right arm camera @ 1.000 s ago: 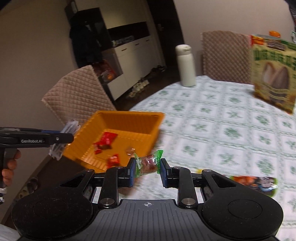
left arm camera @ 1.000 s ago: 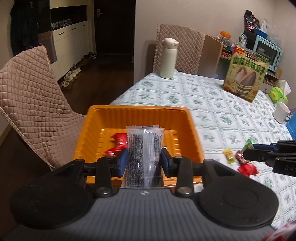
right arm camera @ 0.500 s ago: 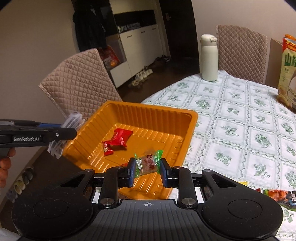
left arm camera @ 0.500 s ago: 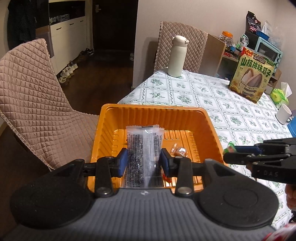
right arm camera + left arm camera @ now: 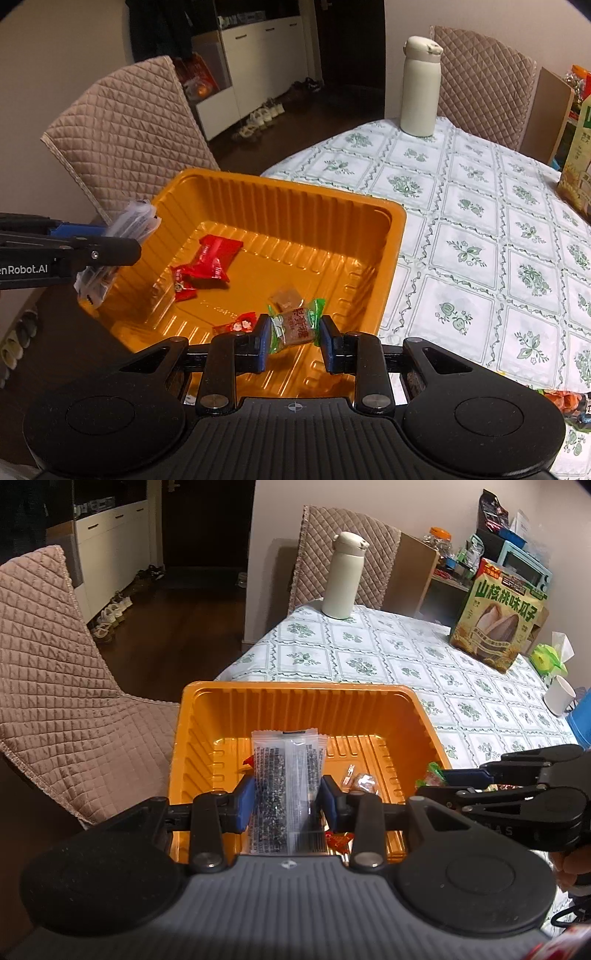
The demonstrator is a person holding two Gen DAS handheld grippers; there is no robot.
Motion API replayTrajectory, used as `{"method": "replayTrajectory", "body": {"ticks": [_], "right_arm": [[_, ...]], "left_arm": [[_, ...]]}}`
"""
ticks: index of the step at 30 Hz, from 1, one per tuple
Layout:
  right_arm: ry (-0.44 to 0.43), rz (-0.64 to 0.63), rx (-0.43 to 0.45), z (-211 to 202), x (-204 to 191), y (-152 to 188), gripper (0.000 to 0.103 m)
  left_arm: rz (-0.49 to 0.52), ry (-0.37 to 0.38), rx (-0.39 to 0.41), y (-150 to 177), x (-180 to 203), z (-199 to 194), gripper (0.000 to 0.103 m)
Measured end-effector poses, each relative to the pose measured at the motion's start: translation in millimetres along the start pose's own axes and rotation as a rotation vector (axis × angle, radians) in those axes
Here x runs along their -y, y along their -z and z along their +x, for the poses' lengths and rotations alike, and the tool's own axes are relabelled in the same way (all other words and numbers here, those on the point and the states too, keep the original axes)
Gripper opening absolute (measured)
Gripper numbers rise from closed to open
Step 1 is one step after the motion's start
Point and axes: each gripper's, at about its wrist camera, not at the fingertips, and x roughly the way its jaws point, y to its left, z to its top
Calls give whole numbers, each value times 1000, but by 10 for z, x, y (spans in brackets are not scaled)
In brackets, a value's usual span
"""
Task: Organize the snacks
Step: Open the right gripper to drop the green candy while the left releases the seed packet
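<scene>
Snacks, two of them, in mid-delivery to the orange tray (image 5: 424, 716) at the bench (image 5: 369, 653) edge. Left wrist view: left gripper (image 5: 287, 799) with jaws narrow, clamped on a clear sachet (image 5: 284, 775) of dark seeds; sachet upright between the pads, long axis running away from the camera, top seal pointing toward the tray's far wall, hanging above the tray's near half. Right gripper (image 5: 443, 775) entering from the right over the tray's right rim, green wrapper showing at its tip. Clear-wrapped sweet (image 5: 364, 781) already on the tray floor. Right wrist view: right gripper (image 5: 293, 332) with jaws narrow, pinching a green-ended candy (image 5: 295, 326) by its twisted ends, long axis crosswise from pad to pad, tilted up slightly at the right, poised above the near corner of the tray (image 5: 391, 236). Red packets (image 5: 208, 258) lying inside, sachet (image 5: 122, 236) over the left rim. Step in hand, by judgement: carry-over done, release pending. Next move likely calls for lowering a little and opening both sets of jaws, clear of the rim.
</scene>
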Motion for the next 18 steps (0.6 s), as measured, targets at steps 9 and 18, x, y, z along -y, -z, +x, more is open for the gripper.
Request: {"method": "replayTrajectory", "body": {"ticks": [9,18], "right_arm": [[53,8,12,34,20,-28,48],[68,45,25,-52,76,-50,50]], "left_arm": [[15,35,-19,-25,-13,129,35],[35,59,-38,-65,46,249,35]]}}
